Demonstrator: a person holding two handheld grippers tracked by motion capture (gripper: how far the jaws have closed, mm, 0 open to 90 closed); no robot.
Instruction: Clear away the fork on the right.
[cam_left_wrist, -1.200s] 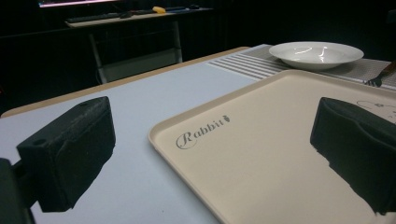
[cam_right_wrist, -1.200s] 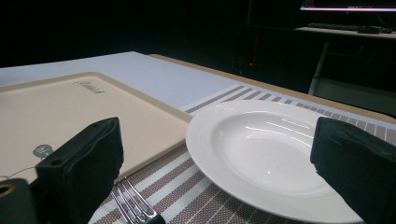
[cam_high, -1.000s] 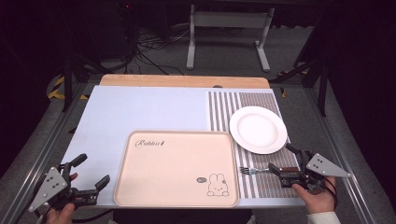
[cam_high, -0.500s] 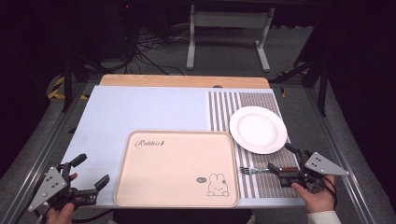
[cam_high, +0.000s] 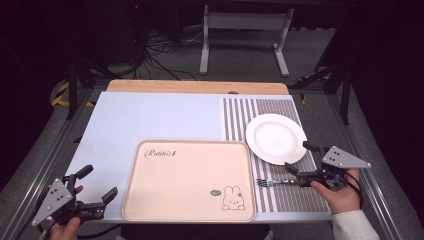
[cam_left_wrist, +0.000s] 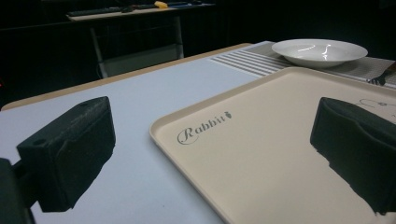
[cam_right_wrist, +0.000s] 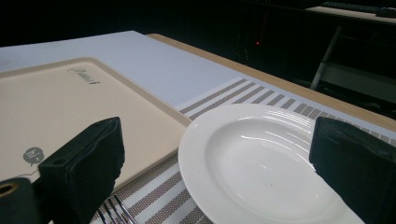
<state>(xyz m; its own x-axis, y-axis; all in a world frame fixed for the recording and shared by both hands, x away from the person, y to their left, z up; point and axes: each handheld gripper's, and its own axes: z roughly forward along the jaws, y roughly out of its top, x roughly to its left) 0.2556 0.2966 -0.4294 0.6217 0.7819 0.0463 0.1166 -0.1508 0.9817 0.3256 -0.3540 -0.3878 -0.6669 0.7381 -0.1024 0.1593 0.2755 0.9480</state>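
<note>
A beige tray (cam_high: 190, 175) with "Rabbit" lettering and a bunny drawing lies at the table's front middle. To its right, a white plate (cam_high: 276, 138) rests on a striped placemat (cam_high: 240, 115). A fork (cam_high: 272, 183) lies on the placemat in front of the plate, tines toward the tray. My right gripper (cam_high: 300, 159) hovers open just right of the fork and plate, with the plate (cam_right_wrist: 261, 163) ahead between its jaws and the fork tines (cam_right_wrist: 112, 211) low at left. My left gripper (cam_high: 97, 184) is open at the tray's front left corner, facing across the tray (cam_left_wrist: 280, 140) toward the plate (cam_left_wrist: 320, 50).
A pale blue mat (cam_high: 150, 120) covers the table's left and back. A wooden strip (cam_high: 195, 86) runs along the far edge. Metal rails frame the table. A stand and cables sit on the floor beyond it.
</note>
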